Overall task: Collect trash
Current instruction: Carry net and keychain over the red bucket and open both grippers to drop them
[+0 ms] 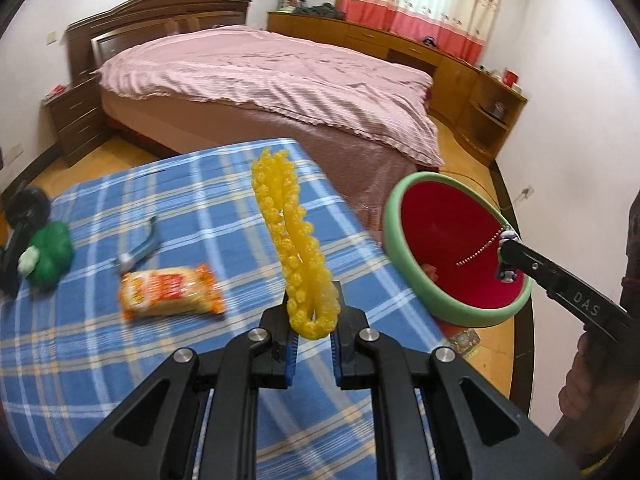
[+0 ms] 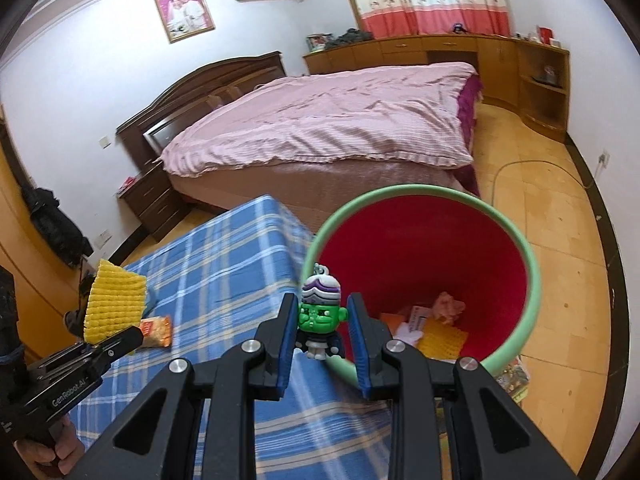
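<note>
the right gripper [image 2: 323,334] is clamped on a small green-faced figure [image 2: 320,322], held just over the near rim of the red bin [image 2: 532,300], so the drop lies straight ahead and down. the left gripper [image 1: 314,320] pinches a yellow foam net [image 1: 292,236] standing upright, with the bin off to its right past the table's right edge [image 1: 352,216]. farther left on the table lies a snack packet [image 1: 170,292].

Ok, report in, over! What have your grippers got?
Left hand-held gripper shut on yellow foam net. Right hand-held gripper shut on keychain toy, at bin rim. Snack pack on table. Nothing in the way.
</note>
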Available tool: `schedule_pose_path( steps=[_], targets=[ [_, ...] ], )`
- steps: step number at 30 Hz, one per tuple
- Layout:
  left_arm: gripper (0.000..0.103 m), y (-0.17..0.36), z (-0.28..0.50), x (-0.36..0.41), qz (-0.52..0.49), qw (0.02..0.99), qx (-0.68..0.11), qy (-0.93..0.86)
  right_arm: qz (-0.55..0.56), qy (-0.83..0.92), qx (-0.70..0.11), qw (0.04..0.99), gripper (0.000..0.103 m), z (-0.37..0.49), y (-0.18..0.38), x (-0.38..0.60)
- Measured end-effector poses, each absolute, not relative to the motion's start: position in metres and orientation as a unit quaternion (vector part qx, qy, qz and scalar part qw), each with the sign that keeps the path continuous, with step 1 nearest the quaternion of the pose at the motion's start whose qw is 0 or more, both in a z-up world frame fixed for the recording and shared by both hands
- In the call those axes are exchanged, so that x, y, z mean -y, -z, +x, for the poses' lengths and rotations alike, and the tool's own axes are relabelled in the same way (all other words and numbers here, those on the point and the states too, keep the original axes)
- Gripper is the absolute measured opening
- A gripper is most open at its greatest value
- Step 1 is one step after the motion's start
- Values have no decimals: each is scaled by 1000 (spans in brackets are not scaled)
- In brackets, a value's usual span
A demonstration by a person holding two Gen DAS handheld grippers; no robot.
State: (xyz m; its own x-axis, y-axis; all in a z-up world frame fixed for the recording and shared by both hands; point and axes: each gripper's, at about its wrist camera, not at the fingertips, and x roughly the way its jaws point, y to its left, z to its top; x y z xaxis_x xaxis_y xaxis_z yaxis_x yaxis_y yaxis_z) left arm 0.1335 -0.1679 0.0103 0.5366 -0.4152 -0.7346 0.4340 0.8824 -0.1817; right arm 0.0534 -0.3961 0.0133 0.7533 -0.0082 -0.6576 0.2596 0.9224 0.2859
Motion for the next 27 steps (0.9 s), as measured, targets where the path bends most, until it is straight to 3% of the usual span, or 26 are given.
schedule_pose_path(
  steps=[27],
  targets=[
    [13,18,144,300,65,831,-432,345,249,125,-348,895,28,47,26,488]
  ],
)
